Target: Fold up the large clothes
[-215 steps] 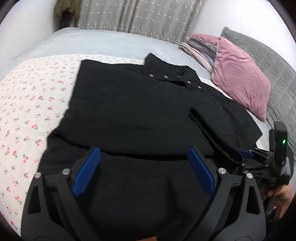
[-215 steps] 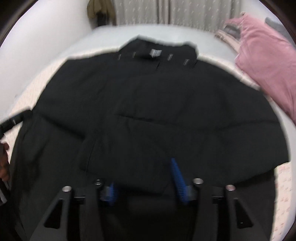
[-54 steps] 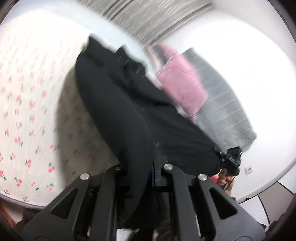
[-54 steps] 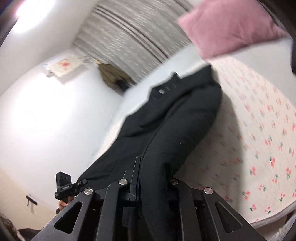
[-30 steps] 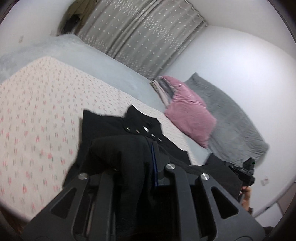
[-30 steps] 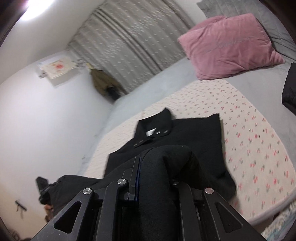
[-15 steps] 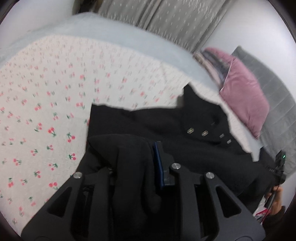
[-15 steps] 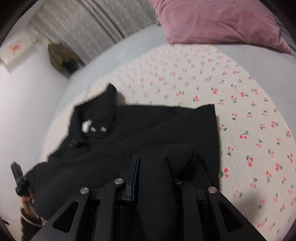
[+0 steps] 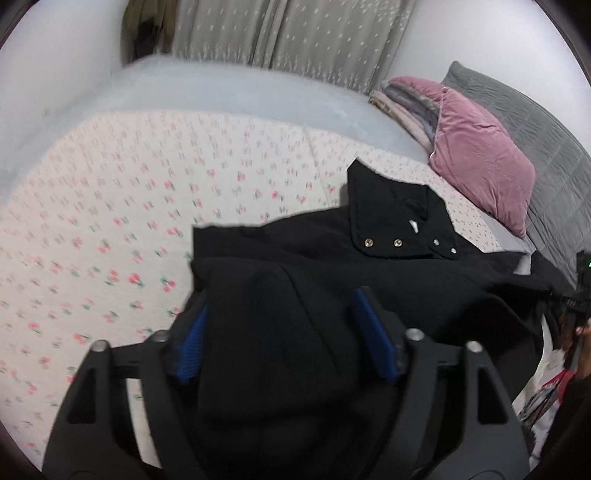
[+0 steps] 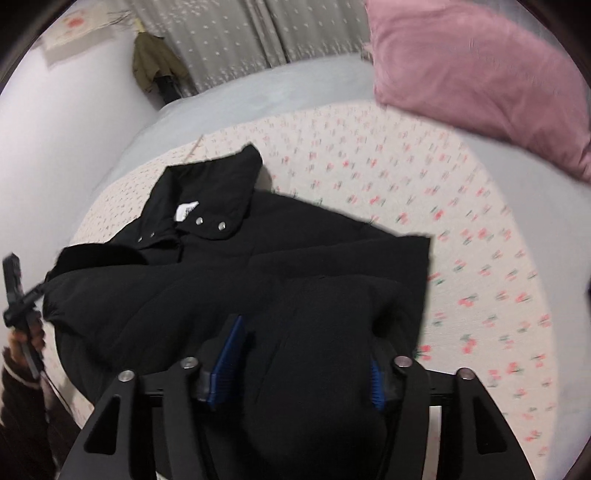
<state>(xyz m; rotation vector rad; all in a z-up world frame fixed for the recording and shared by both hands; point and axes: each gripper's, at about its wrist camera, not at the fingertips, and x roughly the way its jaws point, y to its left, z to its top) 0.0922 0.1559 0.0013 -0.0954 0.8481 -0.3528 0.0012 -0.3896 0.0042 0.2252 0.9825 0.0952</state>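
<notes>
A large black jacket (image 9: 332,266) lies folded on the cherry-print bed sheet (image 9: 129,221), its snap collar (image 9: 399,221) pointing toward the pillows. My left gripper (image 9: 282,328) hangs over the jacket's near left corner. Its jaws are opening, and a hump of black cloth sits loose between the blue pads (image 9: 192,339). In the right wrist view the jacket (image 10: 295,258) shows with its collar (image 10: 207,206) at the upper left. My right gripper (image 10: 301,365) is over the near right corner, its jaws also opening, with bunched cloth between the pads (image 10: 229,354).
A pink pillow (image 9: 480,166) and a grey quilted headboard (image 9: 546,147) stand at the right. Grey curtains (image 9: 295,33) hang behind the bed. An olive garment (image 10: 155,62) hangs by the wall. A person's hand (image 10: 35,334) shows at the left edge.
Both grippers came down toward the bed, carrying the lower part of the jacket over its upper part. Their jaws, pinched on the cloth before, now stand apart.
</notes>
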